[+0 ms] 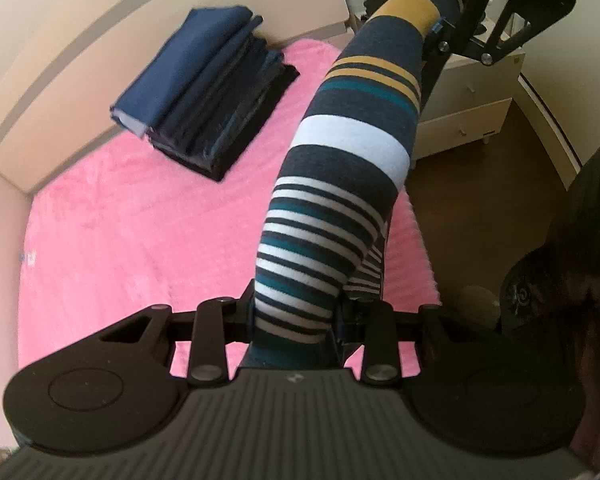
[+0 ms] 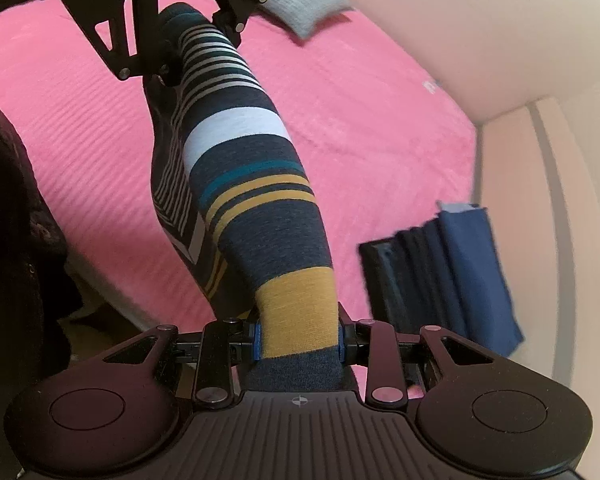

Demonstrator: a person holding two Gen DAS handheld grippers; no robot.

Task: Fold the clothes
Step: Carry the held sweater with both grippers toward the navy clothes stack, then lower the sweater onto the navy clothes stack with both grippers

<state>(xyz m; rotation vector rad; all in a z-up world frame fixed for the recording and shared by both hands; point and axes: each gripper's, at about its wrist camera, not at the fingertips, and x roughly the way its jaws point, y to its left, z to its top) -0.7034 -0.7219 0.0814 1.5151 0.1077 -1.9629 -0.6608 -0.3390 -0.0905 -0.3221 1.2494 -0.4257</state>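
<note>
Left wrist cam: my left gripper is clamped on the thin-striped end of the striped garment. It runs away from me toward about 1 o'clock, up to my right gripper, which pinches the mustard-band end. So the long axis goes straight gripper to gripper, pulled fairly taut and hanging above the pink bedspread, not lying on it. The stack of folded dark clothes sits at around 11 o'clock, well apart from the piece I'm holding.

Right wrist cam: same thing mirrored. My right gripper is closed on the mustard band, and the striped garment stretches off toward 11 o'clock to my left gripper. A second layer droops under it on the left side, so it looks doubled already. The folded stack is at 3 o'clock, nearer my right hand. A grey knit piece lies far off at 12.

My guess: bring the two ends together along that axis, then put it down.
</note>
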